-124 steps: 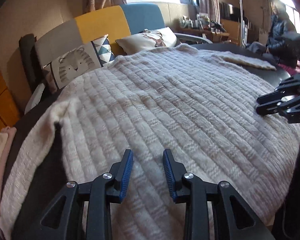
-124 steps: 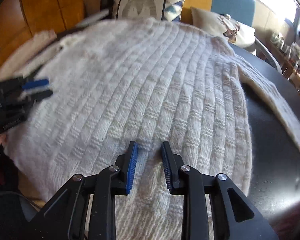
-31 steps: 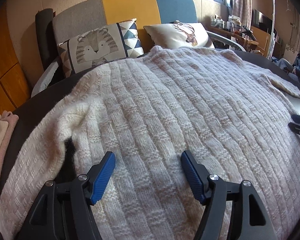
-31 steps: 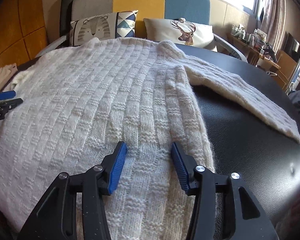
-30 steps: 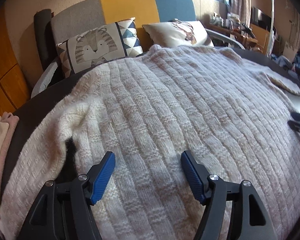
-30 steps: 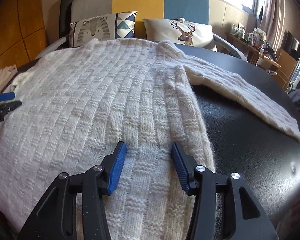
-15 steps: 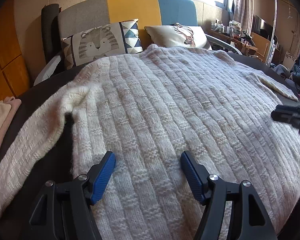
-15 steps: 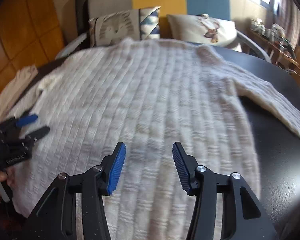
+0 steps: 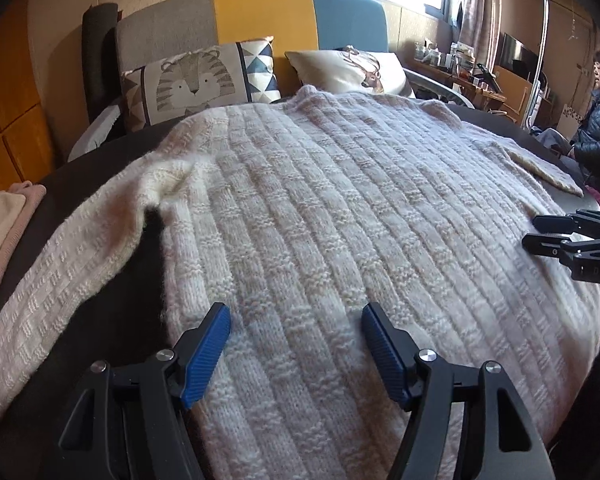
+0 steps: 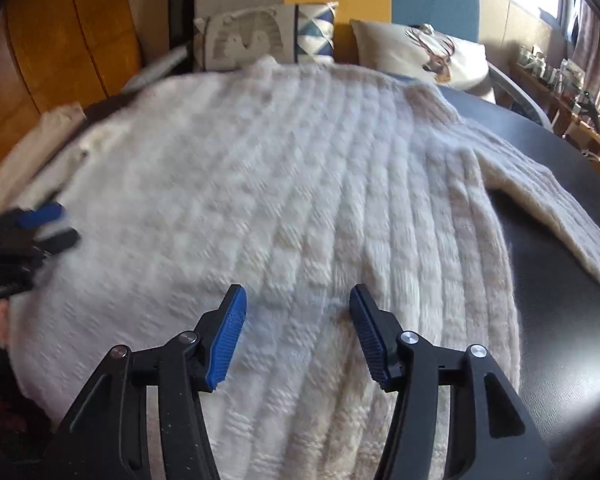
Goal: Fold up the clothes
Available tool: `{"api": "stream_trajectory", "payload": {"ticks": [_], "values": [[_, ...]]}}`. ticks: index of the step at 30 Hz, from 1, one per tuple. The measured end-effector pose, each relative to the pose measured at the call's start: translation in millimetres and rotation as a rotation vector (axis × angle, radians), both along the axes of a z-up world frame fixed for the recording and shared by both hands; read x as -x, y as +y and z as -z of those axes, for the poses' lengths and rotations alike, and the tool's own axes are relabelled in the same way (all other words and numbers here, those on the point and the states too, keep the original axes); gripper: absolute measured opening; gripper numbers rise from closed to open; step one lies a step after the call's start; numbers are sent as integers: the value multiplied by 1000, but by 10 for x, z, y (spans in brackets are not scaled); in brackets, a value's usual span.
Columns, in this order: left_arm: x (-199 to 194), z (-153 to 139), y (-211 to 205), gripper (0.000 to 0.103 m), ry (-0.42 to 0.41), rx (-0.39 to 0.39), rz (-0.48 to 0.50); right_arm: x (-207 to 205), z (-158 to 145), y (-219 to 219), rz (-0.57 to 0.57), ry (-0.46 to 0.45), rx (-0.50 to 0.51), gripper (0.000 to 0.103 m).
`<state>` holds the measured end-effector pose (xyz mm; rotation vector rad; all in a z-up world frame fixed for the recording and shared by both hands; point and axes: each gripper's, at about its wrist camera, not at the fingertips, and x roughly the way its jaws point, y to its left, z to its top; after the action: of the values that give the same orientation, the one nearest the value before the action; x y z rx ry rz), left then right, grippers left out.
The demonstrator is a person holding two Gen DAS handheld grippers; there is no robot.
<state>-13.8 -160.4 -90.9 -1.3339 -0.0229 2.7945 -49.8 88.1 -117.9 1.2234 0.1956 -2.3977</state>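
A cream knitted sweater (image 9: 320,208) lies spread flat over a dark round table (image 10: 560,288), both sleeves out to the sides. My left gripper (image 9: 296,320) hovers open over the hem near the sweater's left side, nothing between its blue pads. My right gripper (image 10: 296,308) is open above the hem towards the right side, also holding nothing. Each gripper shows at the edge of the other's view: the right gripper (image 9: 572,236) at far right, the left gripper (image 10: 24,232) at far left, blurred.
A sofa (image 9: 260,16) in grey, yellow and blue stands behind the table with a tiger cushion (image 9: 196,80) and a deer cushion (image 10: 424,56). Folded pale clothes (image 9: 0,220) sit at the table's left. A person in a dark jacket (image 9: 596,124) sits far right.
Both grippers have opened wider since four seconds ago. The right gripper has swung leftwards over the hem in the last half second. The sweater lies as before.
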Motion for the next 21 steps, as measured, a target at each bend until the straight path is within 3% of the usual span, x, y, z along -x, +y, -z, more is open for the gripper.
{"api": "stream_trajectory", "payload": {"ticks": [1, 4, 10, 12, 15, 21], "values": [[51, -29, -4, 70, 14, -4, -11, 34, -91, -30, -3, 28, 33, 57], [332, -42, -2, 70, 32, 34, -57, 281, -294, -224, 11, 96, 6, 57], [978, 46, -122, 70, -11, 45, -160, 1065, -297, -713, -5, 56, 4, 57], [1053, 111, -138, 72, 6, 92, -153, 1262, -245, -866, -17, 62, -9, 51], [1027, 154, -205, 73, 29, 64, -156, 1516, -142, -1065, -27, 70, -30, 38], [1006, 183, -192, 78, 44, 73, -172, 2024, 64, -1465, -48, 84, -71, 38]]}}
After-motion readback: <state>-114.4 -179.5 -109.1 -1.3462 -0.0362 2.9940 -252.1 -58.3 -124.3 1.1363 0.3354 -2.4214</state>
